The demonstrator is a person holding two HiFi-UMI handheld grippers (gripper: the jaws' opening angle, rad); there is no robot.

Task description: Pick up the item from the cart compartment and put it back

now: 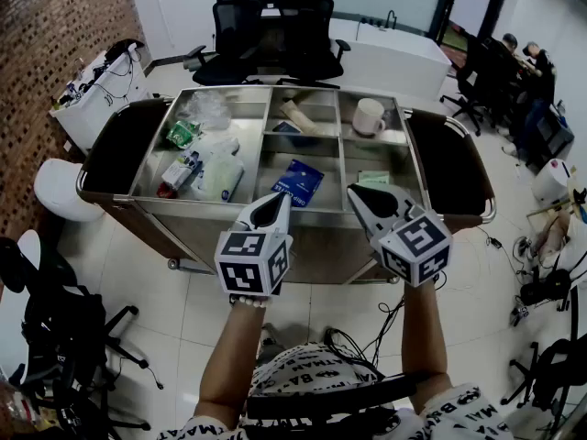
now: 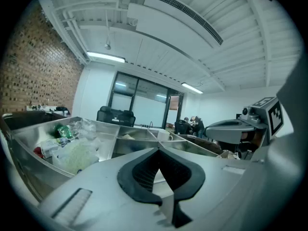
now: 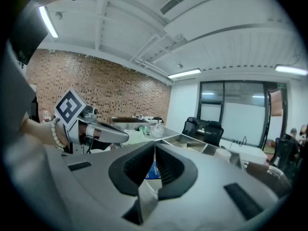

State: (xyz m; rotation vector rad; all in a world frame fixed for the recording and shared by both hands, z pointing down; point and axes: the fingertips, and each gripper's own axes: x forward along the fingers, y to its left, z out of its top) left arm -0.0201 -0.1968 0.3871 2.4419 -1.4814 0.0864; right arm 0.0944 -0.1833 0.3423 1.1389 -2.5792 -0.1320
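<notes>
I hold left gripper (image 1: 271, 211) and right gripper (image 1: 371, 200), jaws pinched together, empty, at the cart (image 1: 183, 203) rim; staged, I judge, for the blue packet (image 1: 297, 181).

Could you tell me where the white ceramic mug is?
Head view: the white ceramic mug stands in the steel cart's far right compartment, right of a tan packet.

Green item (image 1: 374, 178) in front-right compt. half hidden behind right tool (image 1: 353, 191); blue pkt (image 1: 297, 182) print too small to read.

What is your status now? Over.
Left gripper and right gripper shut, empty, at cart's near edge. Blue packet lies in middle compartment, untouched. Nothing blocks it.
</notes>
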